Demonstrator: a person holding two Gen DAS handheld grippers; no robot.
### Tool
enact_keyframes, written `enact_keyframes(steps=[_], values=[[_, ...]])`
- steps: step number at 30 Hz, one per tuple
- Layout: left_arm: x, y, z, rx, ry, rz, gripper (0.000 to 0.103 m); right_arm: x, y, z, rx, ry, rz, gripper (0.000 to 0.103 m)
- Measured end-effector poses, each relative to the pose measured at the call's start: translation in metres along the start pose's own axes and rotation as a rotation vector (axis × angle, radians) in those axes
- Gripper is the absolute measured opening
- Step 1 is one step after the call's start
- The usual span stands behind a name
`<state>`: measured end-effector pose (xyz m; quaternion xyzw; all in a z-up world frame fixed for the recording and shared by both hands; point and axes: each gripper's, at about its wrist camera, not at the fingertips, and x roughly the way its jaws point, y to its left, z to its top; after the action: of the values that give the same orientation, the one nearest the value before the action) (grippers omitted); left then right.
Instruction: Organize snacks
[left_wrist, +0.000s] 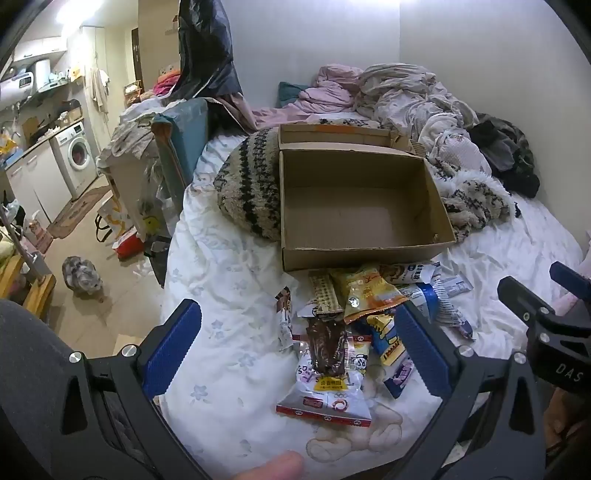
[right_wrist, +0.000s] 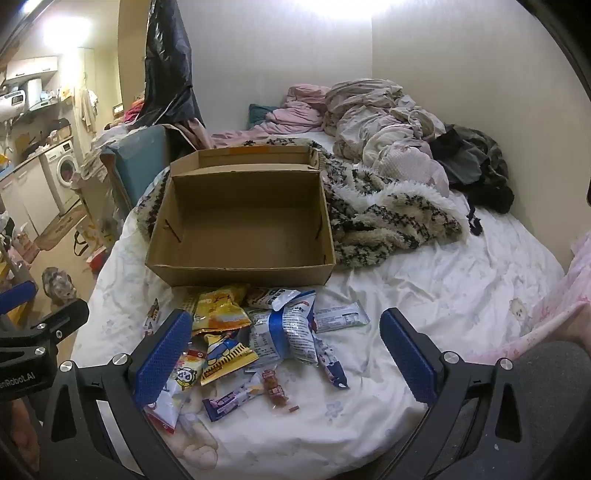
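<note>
1. Both grippers hang over the snack pile with nothing between their fingers: our left gripper (left_wrist: 301, 343) is spread wide above the near packets, and our right gripper (right_wrist: 286, 349) is spread just as wide over the middle of the pile.
2. Snacks lie in a loose, overlapping heap on the white bedsheet (right_wrist: 424, 280), just in front of the empty cardboard box (right_wrist: 240, 218), whose near wall almost touches the farthest packets.
3. We judge the step in hand to be the first pick, as no packet is in the box yet.
4. For the left, the best target looks like the white-and-red packet (left_wrist: 327, 391) nearest us with the dark brown packet (left_wrist: 327, 347) lying across its top; we should take the brown one first, since it sits uppermost.
5. For the right, the blue-and-white packet (right_wrist: 291, 332) is on top and puffy, so we should close across its narrow middle, not its crimped end.
6. The yellow packet (right_wrist: 221, 310) leans on its neighbours; lifting anything under it will likely drag it along.
7. We should pinch gently, as these bags are slippery and the sheet is soft beneath them.
8. One gripper should move at a time, because the two stand near each other.
</note>
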<state>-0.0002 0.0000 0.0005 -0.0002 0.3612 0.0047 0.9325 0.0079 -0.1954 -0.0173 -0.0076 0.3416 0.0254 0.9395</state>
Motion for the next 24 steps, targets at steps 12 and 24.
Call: enact_keyframes(steps=[12, 24], values=[[-0.005, 0.001, 0.001, 0.001, -0.032, 0.013, 0.103, 0.0, 0.001, 0.0, -0.003, -0.003, -0.017, 0.103], [0.0, 0.0, -0.005, 0.009, -0.007, 0.01, 0.103, 0.004, -0.004, -0.001, 0.002, 0.003, -0.013, 0.103]])
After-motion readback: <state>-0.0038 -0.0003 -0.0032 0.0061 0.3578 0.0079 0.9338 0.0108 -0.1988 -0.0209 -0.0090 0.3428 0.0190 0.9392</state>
